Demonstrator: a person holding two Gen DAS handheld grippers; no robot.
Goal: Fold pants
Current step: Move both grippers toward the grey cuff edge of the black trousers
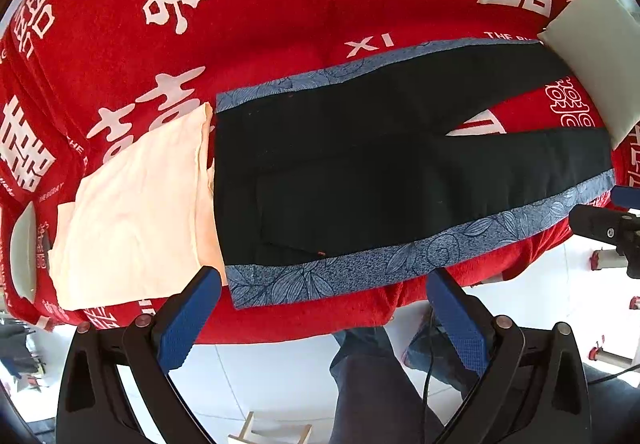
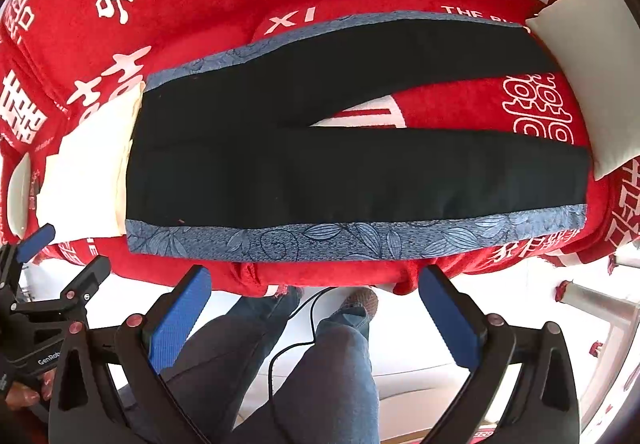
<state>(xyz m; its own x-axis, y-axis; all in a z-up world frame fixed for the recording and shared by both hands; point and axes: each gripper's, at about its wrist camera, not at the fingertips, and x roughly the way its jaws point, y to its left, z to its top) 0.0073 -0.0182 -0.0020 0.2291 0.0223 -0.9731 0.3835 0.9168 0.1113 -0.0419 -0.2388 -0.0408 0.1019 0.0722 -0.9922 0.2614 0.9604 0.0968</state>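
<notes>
Black pants point(image 1: 340, 172) with blue floral side stripes point(image 1: 400, 260) lie flat on the red cloth-covered table point(image 1: 260, 12), waist at the left, both legs spread toward the right. They also show in the right wrist view point(image 2: 320, 172). My left gripper point(image 1: 324, 308) is open and empty, just off the table's near edge below the waist end. My right gripper point(image 2: 314, 304) is open and empty, off the near edge below the near leg. The right gripper's tip shows in the left view point(image 1: 600, 220); the left gripper shows in the right view point(image 2: 48, 272).
A cream folded cloth point(image 1: 132, 212) lies against the pants' waist at the left. A white pillow-like item point(image 1: 600, 56) sits at the leg ends on the right. A white object point(image 1: 22, 248) is at the far left edge. The person's legs point(image 2: 304, 376) and a cable are below.
</notes>
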